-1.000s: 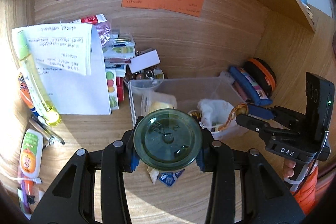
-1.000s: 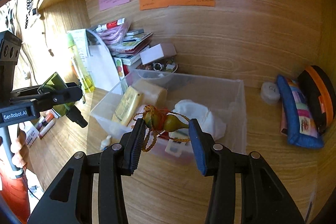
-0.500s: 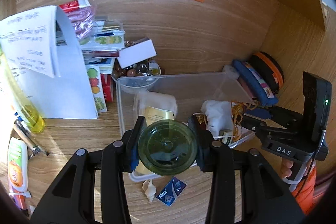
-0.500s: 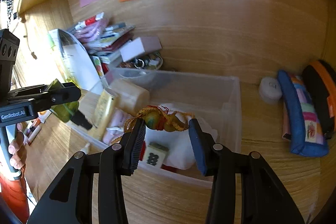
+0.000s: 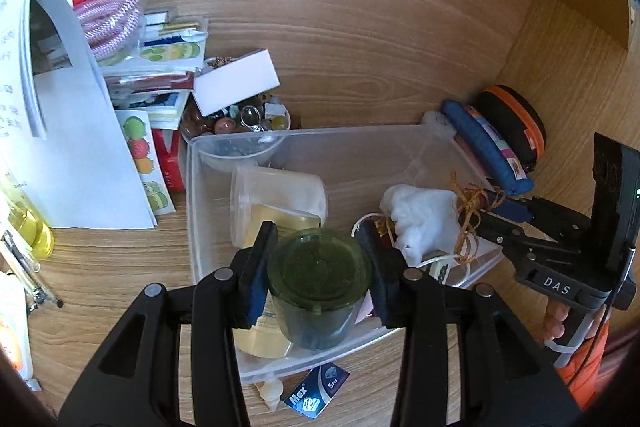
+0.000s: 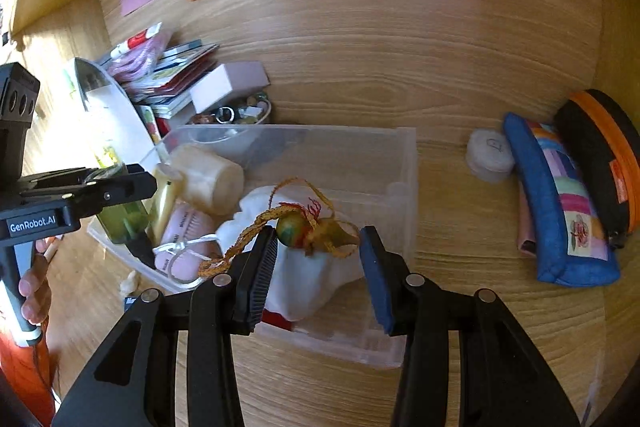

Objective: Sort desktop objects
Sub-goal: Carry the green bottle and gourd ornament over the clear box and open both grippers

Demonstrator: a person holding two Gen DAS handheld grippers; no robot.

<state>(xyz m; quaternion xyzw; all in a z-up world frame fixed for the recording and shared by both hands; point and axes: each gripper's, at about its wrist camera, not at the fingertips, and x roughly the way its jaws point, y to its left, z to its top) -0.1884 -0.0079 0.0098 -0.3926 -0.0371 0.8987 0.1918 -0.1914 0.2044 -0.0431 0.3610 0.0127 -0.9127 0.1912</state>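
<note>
Left wrist view: left gripper (image 5: pixel 318 269) clamped on round dark-green glass jar (image 5: pixel 319 277), held above near-left part of clear rectangular plastic bin (image 5: pixel 192 211).
Inside bin: translucent lidded tub (image 5: pixel 276 197), crumpled white cloth (image 5: pixel 424 217). Outside near wall, on wooden desk (image 5: pixel 120 267): small blue packet (image 5: pixel 316 389).

Right wrist view: right gripper (image 6: pixel 318 269) closed on small green-and-yellow gourd charm with braided yellow cord (image 6: pixel 304 227), contact at left pad and at tip against right pad.
Charm over white cloth, above bin interior. Blue patchwork pouch (image 6: pixel 560 203) on desk, well right of bin.
</note>
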